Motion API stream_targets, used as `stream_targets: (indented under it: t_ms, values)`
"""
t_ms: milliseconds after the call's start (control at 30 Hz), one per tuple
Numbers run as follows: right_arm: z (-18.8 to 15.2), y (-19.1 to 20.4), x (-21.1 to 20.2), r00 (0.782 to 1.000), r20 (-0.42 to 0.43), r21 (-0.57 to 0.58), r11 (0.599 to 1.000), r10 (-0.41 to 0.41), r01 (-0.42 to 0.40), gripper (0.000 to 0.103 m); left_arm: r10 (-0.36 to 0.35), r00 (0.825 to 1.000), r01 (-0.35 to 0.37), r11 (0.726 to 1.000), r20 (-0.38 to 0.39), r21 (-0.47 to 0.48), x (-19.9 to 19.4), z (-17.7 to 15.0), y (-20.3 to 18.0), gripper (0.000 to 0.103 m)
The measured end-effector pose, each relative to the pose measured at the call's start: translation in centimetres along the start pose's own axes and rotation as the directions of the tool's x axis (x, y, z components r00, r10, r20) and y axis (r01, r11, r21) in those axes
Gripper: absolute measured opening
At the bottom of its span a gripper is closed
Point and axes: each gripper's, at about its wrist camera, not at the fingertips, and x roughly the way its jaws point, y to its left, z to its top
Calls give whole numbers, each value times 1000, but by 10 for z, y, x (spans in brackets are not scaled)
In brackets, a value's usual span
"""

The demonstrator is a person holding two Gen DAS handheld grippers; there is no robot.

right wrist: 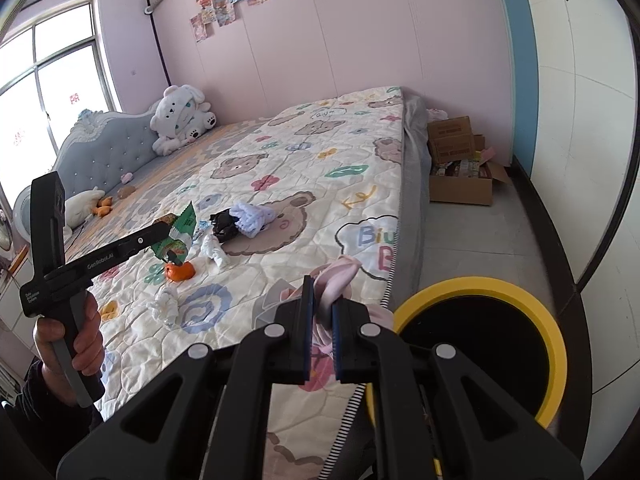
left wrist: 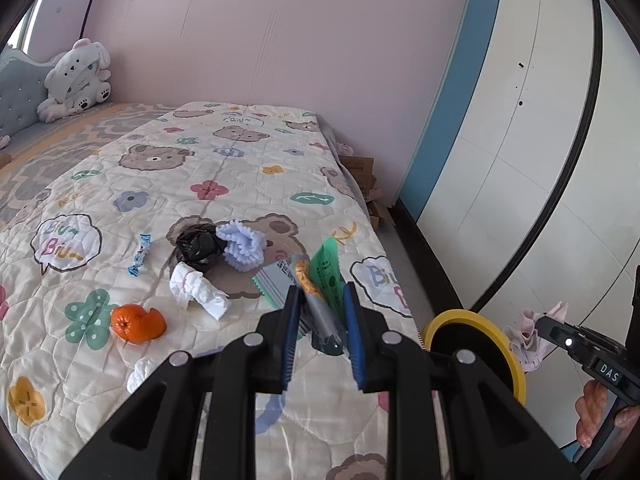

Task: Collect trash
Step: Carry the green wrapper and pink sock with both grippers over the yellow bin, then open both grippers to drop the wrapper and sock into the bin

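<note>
Yellow-rimmed bin (right wrist: 480,344) beside bed (left wrist: 224,184); left jaws clamp green wrapper (left wrist: 326,276), right jaws pink tissue (right wrist: 336,280).

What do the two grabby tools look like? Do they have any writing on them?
Both are black plastic. The left tool and right tool have blue pads on flat fingers and round silver rivets. White lettering runs along the left one's side, and the right one has a small white label. A dark sleeve shows.
</note>
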Motion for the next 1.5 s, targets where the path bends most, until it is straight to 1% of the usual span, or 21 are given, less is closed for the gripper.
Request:
stream_targets:
  t_ms: [267,633,933,1133,1500]
  values:
    - [1,-22,-12,999,18,25,999,-38,37,7,-49,999,49,998,-19,45,10,1,-34,21]
    - [-1,-53,-22,996,31,62,994,-86,84,7,-108,993,114,987,-56,111,28,-6,-84,21]
    - [-4,-81,-23,992,31,102,987,-126,123,7,-162,981,177,971,-104,161,51,-14,-127,21]
    - [-8,-100,-21,988,23,120,981,-154,151,7,-190,972,212,962,-139,171,70,-18,-147,21]
    - [-14,-124,-4,983,-10,164,969,-183,182,7,-204,959,241,952,-198,187,96,-32,-175,21]
